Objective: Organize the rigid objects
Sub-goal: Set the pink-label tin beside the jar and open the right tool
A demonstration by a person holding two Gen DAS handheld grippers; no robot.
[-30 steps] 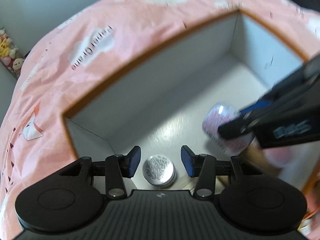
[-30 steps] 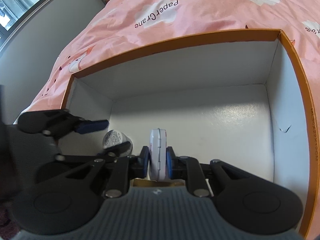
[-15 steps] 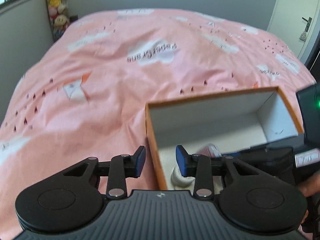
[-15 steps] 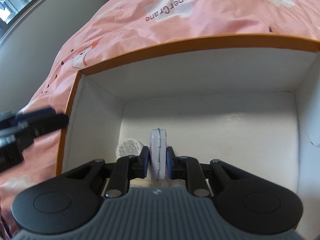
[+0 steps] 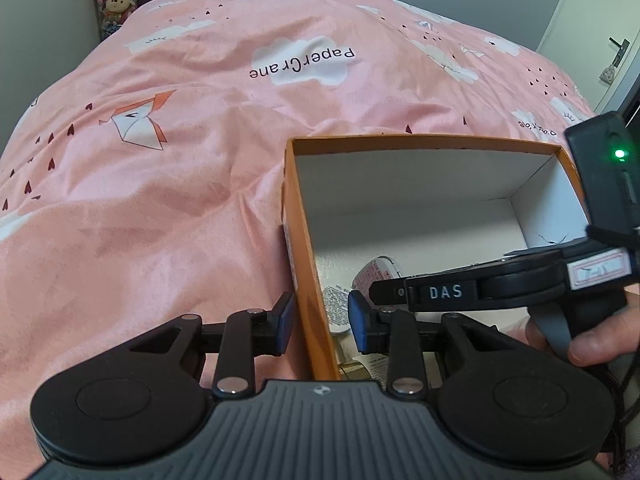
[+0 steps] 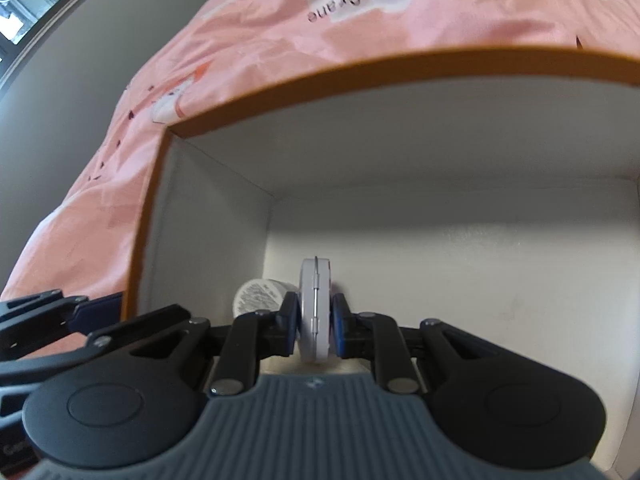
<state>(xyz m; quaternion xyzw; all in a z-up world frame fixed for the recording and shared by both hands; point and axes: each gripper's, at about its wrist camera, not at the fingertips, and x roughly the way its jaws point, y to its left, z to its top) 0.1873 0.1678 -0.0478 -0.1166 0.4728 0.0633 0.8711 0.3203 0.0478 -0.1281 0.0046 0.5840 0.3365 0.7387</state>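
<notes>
Right gripper [image 6: 315,326] was clamped on a white round case [image 6: 315,310], a flat disc of smooth hard plastic held on edge. Both blue pads pressed its flat faces, so the disc axis ran left-right across the jaws. A seam with a small metal hinge faced the camera along the rim. The case sat low inside the box [image 6: 400,80], near the left-hand inner corner, its lower rim at or close to the floor; contact couldn't be confirmed.

Box was rigid cardboard, orange outside and along the rim, matte white inside with a slightly pebbled floor. It was rectangular, open at the top, and rested on the bedspread [image 5: 160,200].

A small jar [image 6: 260,294] lay just left of the case in the right wrist view, round, with a printed label face turned toward the camera. Whether the two touched was unclear.

Left gripper [image 5: 320,318] was open and held nothing. Its jaws straddled the box's left wall: left pad outside over the bedspread, right pad inside. Contact with the wall wasn't clear.

From the left wrist, the right gripper [image 5: 372,290] reached into the box from the right, a "DAS" label on its black body. A pink-and-white printed item showed beyond its tip, mostly hidden.

Bedspread was soft pink fabric, wrinkled, printed with white clouds, paper cranes and "PaperCrane" text.
</notes>
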